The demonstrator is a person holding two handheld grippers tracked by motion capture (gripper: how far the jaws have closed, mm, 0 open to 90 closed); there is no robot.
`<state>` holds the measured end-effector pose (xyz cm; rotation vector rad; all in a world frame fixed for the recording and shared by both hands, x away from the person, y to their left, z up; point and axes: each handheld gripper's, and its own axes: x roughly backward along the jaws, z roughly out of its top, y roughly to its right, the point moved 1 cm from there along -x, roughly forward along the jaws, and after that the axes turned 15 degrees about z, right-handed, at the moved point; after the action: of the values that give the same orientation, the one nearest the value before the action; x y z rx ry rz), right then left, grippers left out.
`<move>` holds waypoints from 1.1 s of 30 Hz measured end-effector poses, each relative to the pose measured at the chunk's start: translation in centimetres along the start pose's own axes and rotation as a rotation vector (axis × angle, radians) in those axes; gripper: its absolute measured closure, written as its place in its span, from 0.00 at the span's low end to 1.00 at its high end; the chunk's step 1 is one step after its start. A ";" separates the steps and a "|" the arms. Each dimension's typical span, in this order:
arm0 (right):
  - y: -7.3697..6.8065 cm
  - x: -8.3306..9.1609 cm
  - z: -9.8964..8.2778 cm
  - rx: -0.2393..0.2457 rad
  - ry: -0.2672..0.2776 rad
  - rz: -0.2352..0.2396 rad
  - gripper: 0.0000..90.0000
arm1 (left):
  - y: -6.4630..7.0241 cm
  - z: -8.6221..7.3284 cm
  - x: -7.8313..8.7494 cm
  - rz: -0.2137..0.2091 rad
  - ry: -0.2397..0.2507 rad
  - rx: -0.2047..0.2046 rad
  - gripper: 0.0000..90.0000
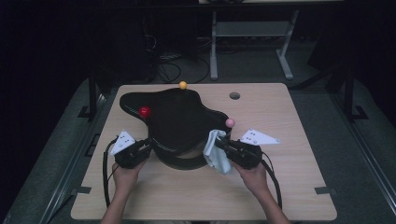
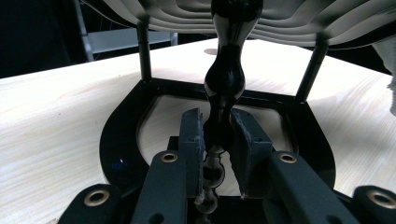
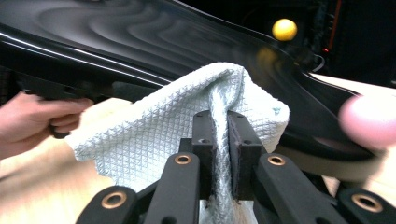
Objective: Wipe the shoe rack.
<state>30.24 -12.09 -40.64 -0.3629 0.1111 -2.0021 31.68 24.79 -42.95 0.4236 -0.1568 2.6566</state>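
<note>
Wiping a black sculpture (image 1: 180, 123) sitting mid-worktop (image 1: 289, 186), with three coloured balls perched on its wavy top. Bracing the sculpture with the left tool (image 2: 217, 147), clenched on a turned black post (image 2: 225, 79) rising between the sculpture's base ring and its upper slab, likely keeping the piece from sliding under the rubbing. Pinching a white waffle cloth (image 3: 187, 126) in the right tool (image 3: 220, 140), clamped tight on a fold, and draping it against the sculpture's near right edge, just below the pink ball (image 1: 229, 122), so the loose fabric is meeting the glossy surface rather than the pads.
</note>
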 end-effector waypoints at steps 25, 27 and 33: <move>3.1 1.1 -2.4 -0.071 -0.056 -0.115 0.91 | -0.4 0.0 0.2 0.016 -0.005 0.008 0.83; 3.9 1.3 -2.9 -0.097 -0.076 -0.147 0.91 | -0.4 0.0 0.2 0.016 -0.005 0.007 0.83; 5.6 1.5 -3.2 -0.131 -0.097 -0.213 0.91 | -0.6 0.0 0.2 0.022 -0.004 0.011 0.83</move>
<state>33.47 -16.19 -44.70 -0.5757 0.1483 -2.1883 31.78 25.45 -42.91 0.4328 -0.1488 2.6800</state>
